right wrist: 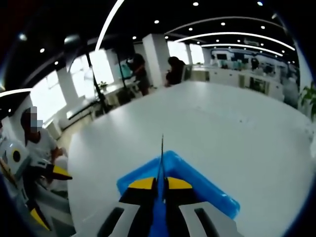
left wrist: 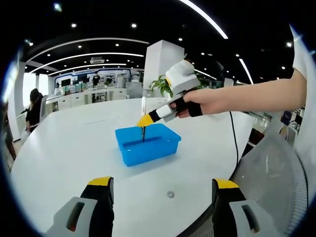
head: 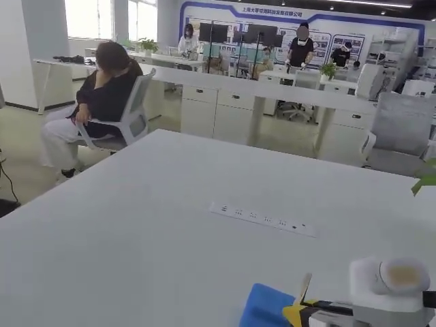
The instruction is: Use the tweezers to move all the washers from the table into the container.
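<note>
The container (left wrist: 146,144) is blue, the table (left wrist: 69,143) white.

Your white table (left wrist: 74,158) carries a blue container (left wrist: 147,143) — one washer (left wrist: 170,194) lies at its 5 o'clock in your left gripper view, and a socket strip (head: 262,219) at 12 o'clock in your head view.

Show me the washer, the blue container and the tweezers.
washer (left wrist: 170,194), left gripper view, its ring.
blue container (left wrist: 148,154), left gripper view, front wall.
tweezers (left wrist: 143,106), left gripper view, upper shaft.
</note>
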A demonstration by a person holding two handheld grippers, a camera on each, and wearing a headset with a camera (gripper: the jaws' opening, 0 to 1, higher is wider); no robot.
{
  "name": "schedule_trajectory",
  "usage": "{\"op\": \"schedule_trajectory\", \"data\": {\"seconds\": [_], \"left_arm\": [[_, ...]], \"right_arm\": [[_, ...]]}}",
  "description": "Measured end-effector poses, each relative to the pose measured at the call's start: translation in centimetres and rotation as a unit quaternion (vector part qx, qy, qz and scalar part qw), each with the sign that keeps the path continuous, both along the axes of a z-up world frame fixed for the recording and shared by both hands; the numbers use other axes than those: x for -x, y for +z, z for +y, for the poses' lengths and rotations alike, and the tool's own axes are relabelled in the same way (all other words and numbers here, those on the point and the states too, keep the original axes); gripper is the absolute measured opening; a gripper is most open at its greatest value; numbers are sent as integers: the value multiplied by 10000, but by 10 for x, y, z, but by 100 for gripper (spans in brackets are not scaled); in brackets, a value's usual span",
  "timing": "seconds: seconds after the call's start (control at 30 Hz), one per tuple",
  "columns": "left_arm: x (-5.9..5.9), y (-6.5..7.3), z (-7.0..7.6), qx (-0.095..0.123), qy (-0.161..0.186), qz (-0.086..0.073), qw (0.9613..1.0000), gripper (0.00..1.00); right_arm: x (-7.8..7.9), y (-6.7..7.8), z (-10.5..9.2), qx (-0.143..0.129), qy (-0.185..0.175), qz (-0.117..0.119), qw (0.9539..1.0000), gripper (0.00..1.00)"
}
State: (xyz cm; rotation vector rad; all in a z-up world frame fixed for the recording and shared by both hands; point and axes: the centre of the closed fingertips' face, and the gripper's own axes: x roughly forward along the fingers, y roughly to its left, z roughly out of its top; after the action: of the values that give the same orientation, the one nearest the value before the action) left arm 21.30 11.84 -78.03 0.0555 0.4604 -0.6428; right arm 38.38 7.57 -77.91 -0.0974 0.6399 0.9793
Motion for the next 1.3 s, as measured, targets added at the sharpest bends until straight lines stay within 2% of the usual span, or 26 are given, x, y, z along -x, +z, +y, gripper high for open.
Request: {"op": "schedule_trajectory", "data": {"seconds": [0.3,0.63,0.73,0.83,1.1,1.2,1.3], "left_arm": [[0,0,-1,-3,-11,-5,10000,83],[1,0,-1,1,-32,3,10000,83],[1,0,-1,-7,-33,1,10000,82],[1,0,-1,-3,-35,1,10000,82],[1,0,0,-11,-42,7,10000,82],[1,0,-1,-6,-50,13,10000,82],[1,0,-1,-11,-57,16,10000,82]], "right_arm": [[23,27,3,-319,42,-61,9995,4],[48,32,8,-487,243,33,9985,5],[60,28,12,-510,335,123,9981,5],[75,17,16,-493,492,302,9971,5],[103,-5,26,-499,690,666,9941,5],[114,-15,29,-415,811,765,9929,5],[121,-22,30,-406,817,857,9921,5]]}}
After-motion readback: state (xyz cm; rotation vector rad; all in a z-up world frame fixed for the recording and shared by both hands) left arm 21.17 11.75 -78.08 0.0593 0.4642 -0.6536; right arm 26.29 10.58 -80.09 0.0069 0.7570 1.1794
